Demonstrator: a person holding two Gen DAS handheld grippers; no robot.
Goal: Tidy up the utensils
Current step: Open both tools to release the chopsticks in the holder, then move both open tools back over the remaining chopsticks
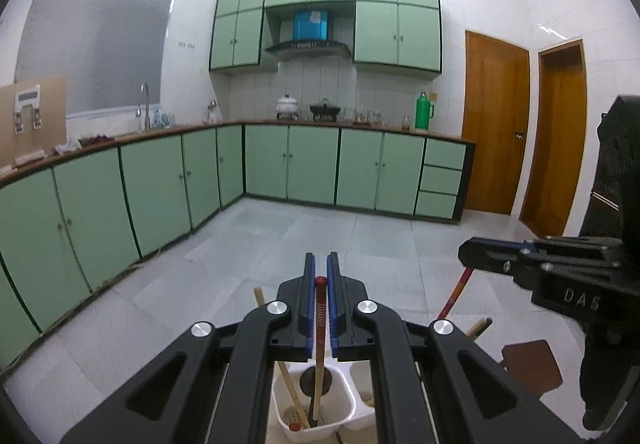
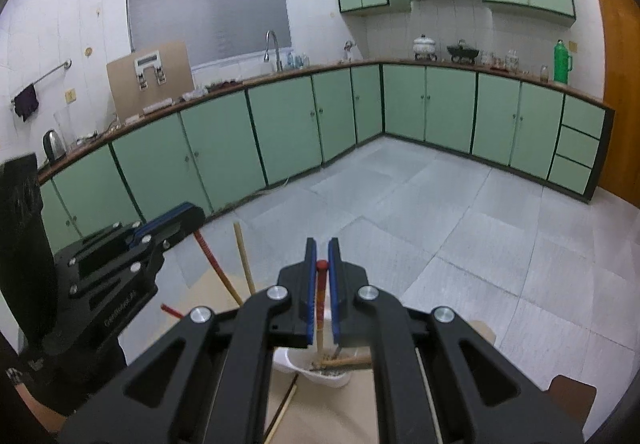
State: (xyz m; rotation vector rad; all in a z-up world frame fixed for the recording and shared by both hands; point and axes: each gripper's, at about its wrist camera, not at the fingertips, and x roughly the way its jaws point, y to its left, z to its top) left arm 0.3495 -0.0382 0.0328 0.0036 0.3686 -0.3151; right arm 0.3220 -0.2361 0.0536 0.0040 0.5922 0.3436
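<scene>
Each gripper holds one red-topped chopstick upright over a white utensil holder. In the left wrist view the left gripper (image 1: 321, 276) has its blue fingers (image 1: 307, 296) drawn close around the red-topped chopstick (image 1: 319, 328), whose lower end already stands in the left compartment of the white utensil holder (image 1: 280, 400), probably so it drops straight in once let go. Other chopsticks lean in that same compartment, along with something dark I cannot identify.

In the right wrist view the right gripper (image 2: 322, 264) is likewise clamped on a second red-topped chopstick (image 2: 320, 304), its tip reaching down into the holder's neighbouring compartment (image 2: 316, 374) (a wooden-handled utensil (image 2: 346, 362) lies across that rim). Keeping both sticks vertical looks like the way to sort them by compartment. More chopsticks (image 2: 244, 260) stand beside the left gripper (image 2: 172, 222) in that view.
</scene>
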